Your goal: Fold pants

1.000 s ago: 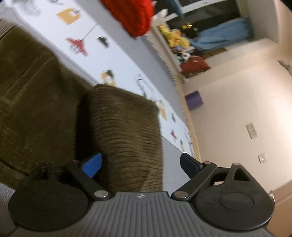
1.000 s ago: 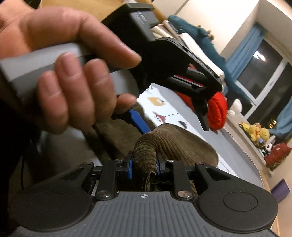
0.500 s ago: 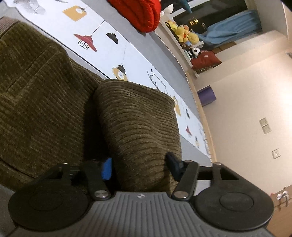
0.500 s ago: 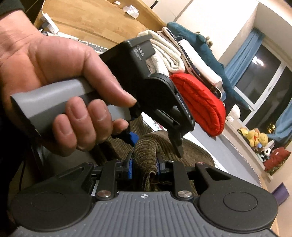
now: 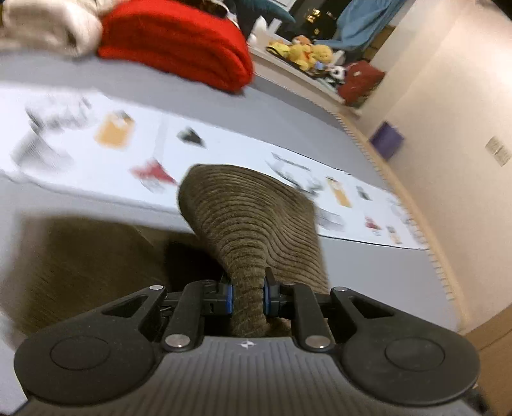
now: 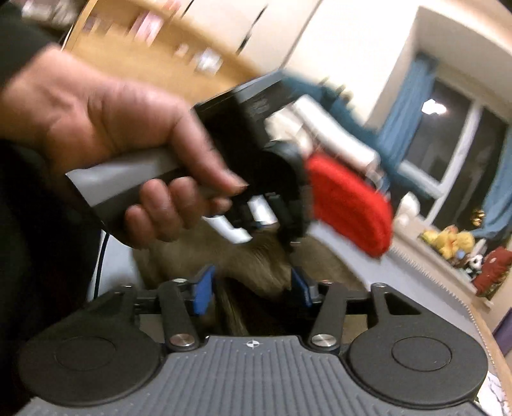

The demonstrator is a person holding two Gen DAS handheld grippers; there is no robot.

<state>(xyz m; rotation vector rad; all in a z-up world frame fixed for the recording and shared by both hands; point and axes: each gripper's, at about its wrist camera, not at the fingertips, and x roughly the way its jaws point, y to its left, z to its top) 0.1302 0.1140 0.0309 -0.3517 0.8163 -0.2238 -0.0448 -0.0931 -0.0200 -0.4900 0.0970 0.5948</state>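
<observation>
The pants (image 5: 252,217) are olive-brown corduroy, lying on a grey bed with a white printed sheet (image 5: 96,153). My left gripper (image 5: 248,296) is shut on a bunched fold of the pants and holds it raised above the bed. In the right wrist view my right gripper (image 6: 252,288) is open, its blue pads (image 6: 203,289) apart, with the pants (image 6: 256,265) lying loose between and beyond them. The person's hand holding the left gripper (image 6: 278,204) is just ahead of it.
A folded red knit (image 5: 179,38) and a pale folded cloth (image 5: 48,28) lie at the bed's far side. Plush toys (image 5: 304,52) sit on a ledge beyond. A wall (image 5: 448,144) runs along the right. A wooden desk (image 6: 160,60) is behind.
My left gripper has closed on the pants fold and lifted it. My right gripper, earlier shut on the fabric, has opened and let it go. Both views are motion blurred.
</observation>
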